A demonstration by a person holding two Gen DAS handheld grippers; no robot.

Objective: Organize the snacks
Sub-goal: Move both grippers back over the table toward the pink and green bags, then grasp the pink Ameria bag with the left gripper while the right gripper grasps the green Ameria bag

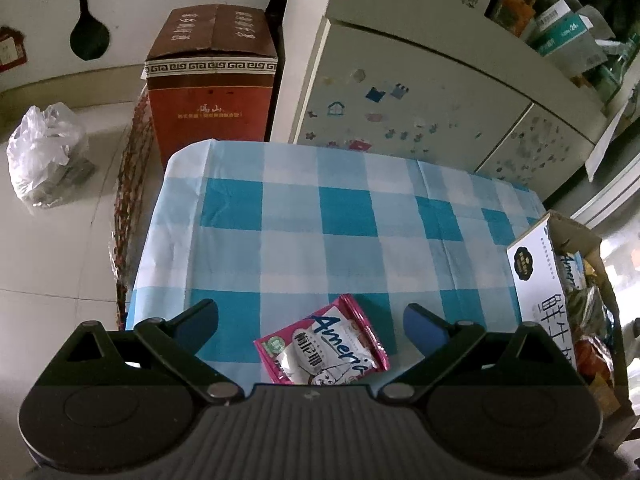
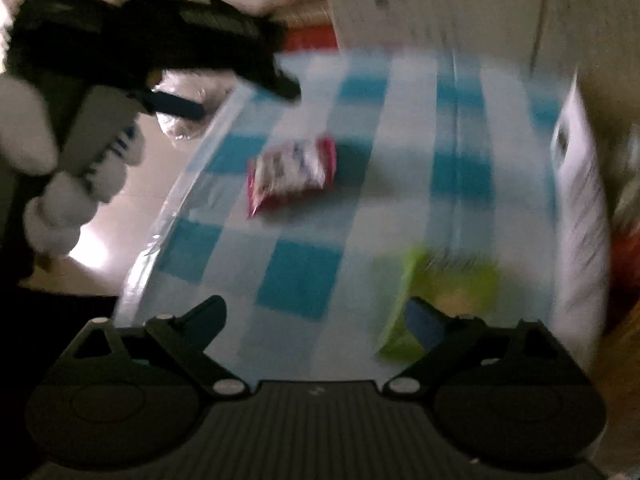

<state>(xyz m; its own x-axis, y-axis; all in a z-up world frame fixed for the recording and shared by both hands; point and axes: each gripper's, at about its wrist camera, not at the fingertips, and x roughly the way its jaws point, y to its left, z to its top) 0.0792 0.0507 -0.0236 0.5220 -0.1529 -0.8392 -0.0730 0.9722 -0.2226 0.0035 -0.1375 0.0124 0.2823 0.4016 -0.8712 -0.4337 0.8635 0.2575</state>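
Packets remain on the checked tablecloth (image 1: pixel 304 216): a pink snack packet (image 1: pixel 326 344) near the close edge and a green snack packet (image 2: pixel 444 292) nearer the cardboard box (image 1: pixel 540 280), which stands at the right edge of the table and already holds other wrapped snacks. We judge the box to be the collecting bin, which explains why it sits within reach of both hands.

We hold the left gripper (image 1: pixel 310 320) above the pink packet with its jaws spread wide. The packet lies flat below the gap and neither pad presses on it, so nothing is grasped. We judge this a hover ahead of a pick.

The right gripper (image 2: pixel 316 316) is likewise released and empty. Its right finger (image 2: pixel 424 322) overlaps the green packet in the right wrist view, but heavy blur there prevents us from telling whether they touch. The same view shows the gloved hand (image 2: pixel 68 184) carrying the left gripper above the table's left edge.

In the left wrist view, the pink packet's long axis runs diagonally, from lower left to upper right, printed face up. The green packet's orientation cannot be read through the blur.
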